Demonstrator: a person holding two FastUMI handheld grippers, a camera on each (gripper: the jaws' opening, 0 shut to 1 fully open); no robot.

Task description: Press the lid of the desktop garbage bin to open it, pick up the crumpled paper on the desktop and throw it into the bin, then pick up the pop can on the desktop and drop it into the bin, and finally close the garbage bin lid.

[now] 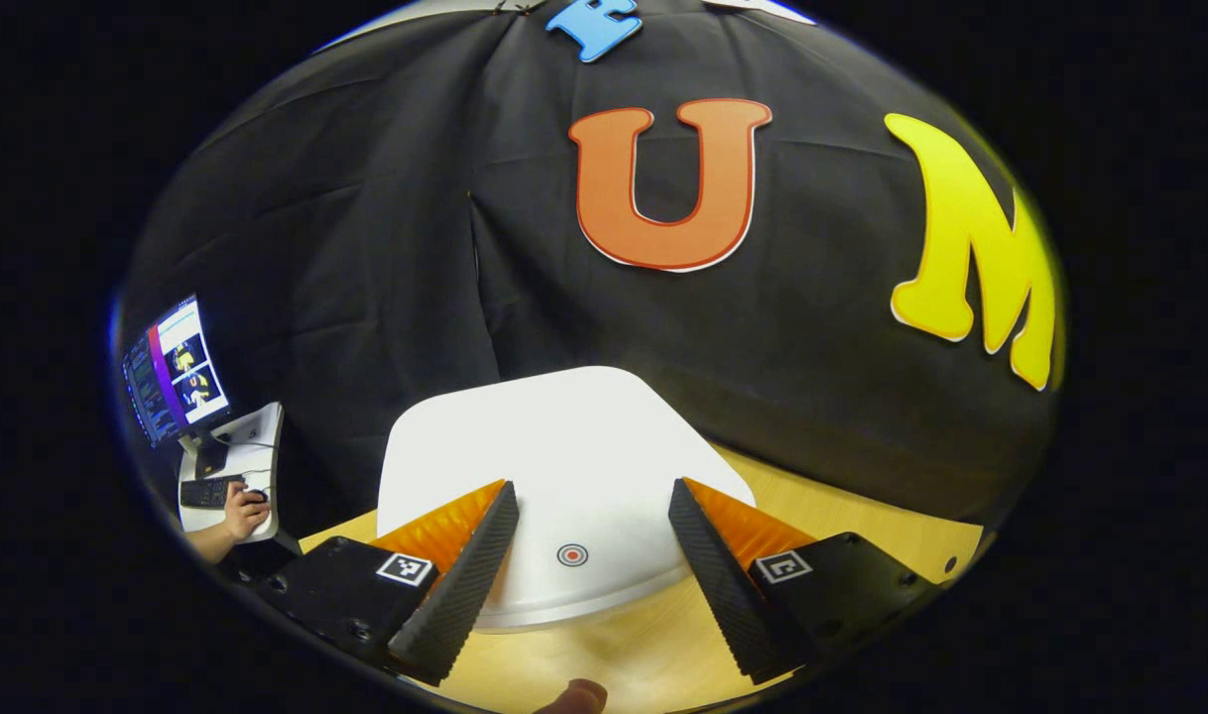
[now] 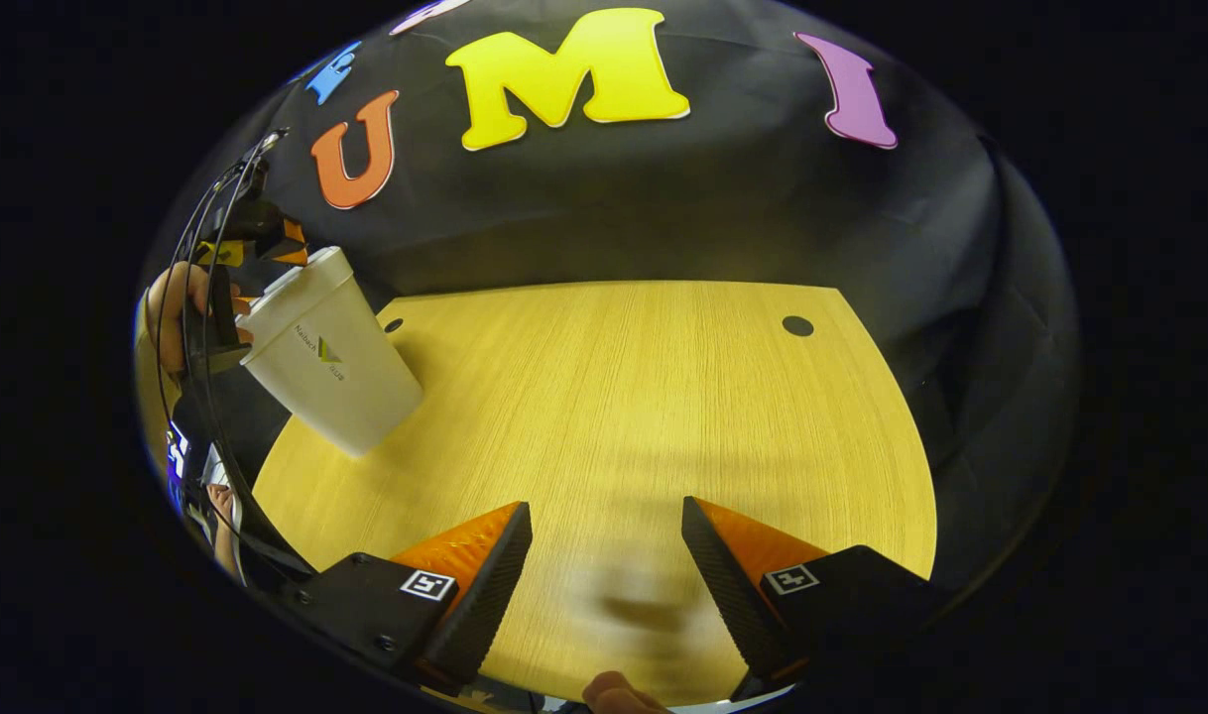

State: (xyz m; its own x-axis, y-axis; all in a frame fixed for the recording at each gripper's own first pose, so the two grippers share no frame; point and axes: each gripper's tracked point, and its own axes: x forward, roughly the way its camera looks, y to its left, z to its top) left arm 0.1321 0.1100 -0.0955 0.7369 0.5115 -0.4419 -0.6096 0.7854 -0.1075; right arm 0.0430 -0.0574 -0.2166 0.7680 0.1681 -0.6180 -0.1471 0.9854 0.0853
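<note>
Garbage bin stands at the near-left part of the wooden desktop in the right gripper view, a pale tapered tub with its white lid lying flat and shut on top. The left gripper hangs just over that lid, fingers spread wide and holding nothing, with the small round target mark on the lid's front edge sitting midway between the tips. That placement reads as lining up over the press point, so a downward push there would either pop the lid or seat it; which of the two is due I cannot tell. In the right gripper view that gripper shows from farther off, perched at the bin's rim with a hand and trailing cables behind it. The right gripper is well apart from the bin, low over bare desktop, its fingers likewise wide and empty, with a blurred dark shadow on the wood between them. The stretch of desktop that it faces carries two small dark holes and no crumpled paper or pop can, so they may already be inside the bin. Off to the left, beyond the desk, a monitor stands on a side table where a person's hand rests by a keyboard. Nothing blocks the press.
</note>
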